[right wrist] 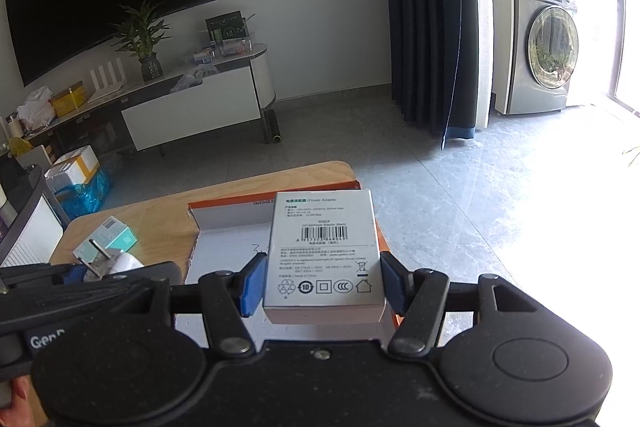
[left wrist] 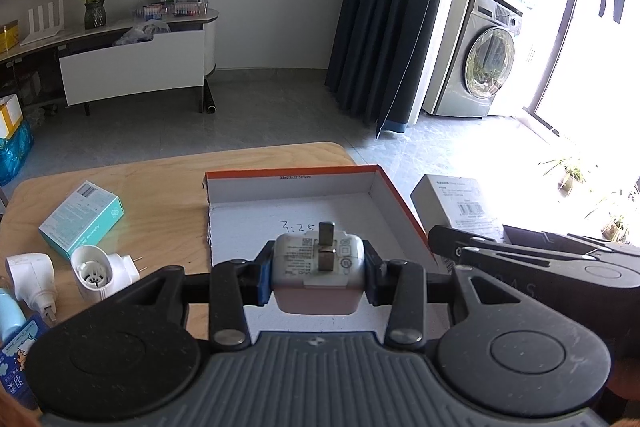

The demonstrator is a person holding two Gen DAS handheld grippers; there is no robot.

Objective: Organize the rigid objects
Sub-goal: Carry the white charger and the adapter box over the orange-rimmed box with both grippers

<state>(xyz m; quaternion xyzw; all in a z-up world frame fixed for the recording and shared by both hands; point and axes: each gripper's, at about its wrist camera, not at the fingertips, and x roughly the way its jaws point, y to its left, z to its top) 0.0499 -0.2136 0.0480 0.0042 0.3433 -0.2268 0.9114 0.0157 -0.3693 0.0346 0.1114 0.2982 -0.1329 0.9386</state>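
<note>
The white charger plug [left wrist: 318,261] sits pinched between the blue pads of the left gripper [left wrist: 318,273], prongs pointing up and forward, hanging over the open orange-edged cardboard box [left wrist: 394,193] on the wooden table [left wrist: 160,183]. The right gripper [right wrist: 323,281] is clamped on a white power adapter box [right wrist: 324,251], held over the right side of that same tray. Left of the tray sit a teal carton [left wrist: 82,219] and two more white plug-in gadgets [left wrist: 102,269], not yet sorted. The risk is pretty obvious: both grippers are crowded over one tray, so lowering together could make them bump. The adapter carton is also gripped near its lower end only, so it might tip on release.
</note>
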